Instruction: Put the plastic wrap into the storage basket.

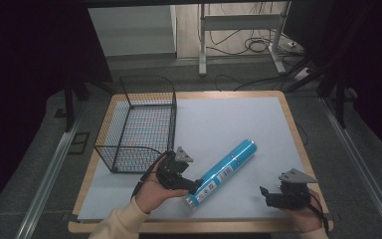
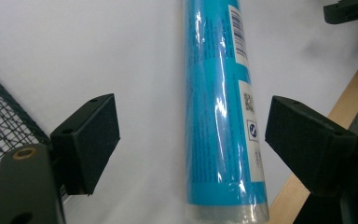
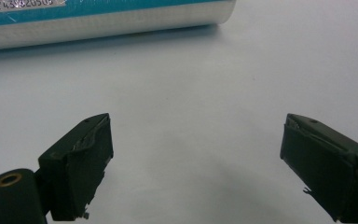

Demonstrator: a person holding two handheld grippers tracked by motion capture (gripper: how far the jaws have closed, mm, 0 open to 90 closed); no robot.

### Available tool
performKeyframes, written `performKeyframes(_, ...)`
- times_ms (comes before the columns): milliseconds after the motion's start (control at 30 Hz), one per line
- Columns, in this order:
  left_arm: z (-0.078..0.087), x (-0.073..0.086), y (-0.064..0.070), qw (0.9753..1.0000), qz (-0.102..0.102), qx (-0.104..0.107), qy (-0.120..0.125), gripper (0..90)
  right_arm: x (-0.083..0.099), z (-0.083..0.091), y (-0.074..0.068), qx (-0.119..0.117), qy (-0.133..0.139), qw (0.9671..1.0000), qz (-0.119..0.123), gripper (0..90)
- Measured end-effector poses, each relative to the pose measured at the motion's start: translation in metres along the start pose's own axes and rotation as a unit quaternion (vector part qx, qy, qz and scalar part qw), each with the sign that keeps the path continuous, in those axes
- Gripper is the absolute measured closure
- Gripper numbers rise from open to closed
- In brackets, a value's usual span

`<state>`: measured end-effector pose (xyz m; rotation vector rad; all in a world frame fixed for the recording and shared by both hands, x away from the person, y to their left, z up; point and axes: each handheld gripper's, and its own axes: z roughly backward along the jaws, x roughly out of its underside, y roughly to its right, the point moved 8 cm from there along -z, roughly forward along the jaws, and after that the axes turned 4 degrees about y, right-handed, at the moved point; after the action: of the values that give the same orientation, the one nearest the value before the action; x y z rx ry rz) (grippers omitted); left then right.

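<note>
Blue tube [image 1: 222, 172]: lying slantwise on the white surface [image 1: 219, 119], near the front edge, just right of the wire basket [image 1: 138, 124].
Left hand-held gripper [image 2: 192, 135]: its jaws are standing wide apart, one on each side of the tube's near end, not touching it, so it looks ready to squeeze.
Right hand-held gripper [image 3: 196, 154]: its jaws are also apart, holding nothing, and it is waiting off to the side, out of the way.
Basket: sitting with its top open, probably where the tube is going.

Glossy plastic-wrapped tube [image 2: 216, 116]; wire-mesh basket [image 1: 139, 124].
</note>
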<state>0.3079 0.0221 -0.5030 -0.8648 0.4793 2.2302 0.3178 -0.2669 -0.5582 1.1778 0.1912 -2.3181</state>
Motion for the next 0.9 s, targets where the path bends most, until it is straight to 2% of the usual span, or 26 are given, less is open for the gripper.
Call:
performKeyframes(167,-0.004,-0.006,0.002,1.0,-0.001,-0.003,0.005,17.1,-0.001,-0.001,-0.001,-0.002,0.0,1.0,0.001,9.6)
performKeyframes(367,-0.009,-0.011,0.004,1.0,-0.004,-0.001,-0.001,17.0,-0.001,-0.001,-0.001,-0.002,0.002,1.0,0.001,9.6)
performKeyframes(700,-0.024,-0.02,0.009,0.9997,-0.007,0.004,-0.021,16.2,-0.001,-0.001,-0.001,-0.004,0.002,1.0,0.001,9.6)
performKeyframes(900,-0.031,-0.029,0.009,0.9994,-0.011,-0.002,-0.033,16.2,-0.003,0.001,-0.002,-0.003,0.005,1.0,-0.001,9.6)
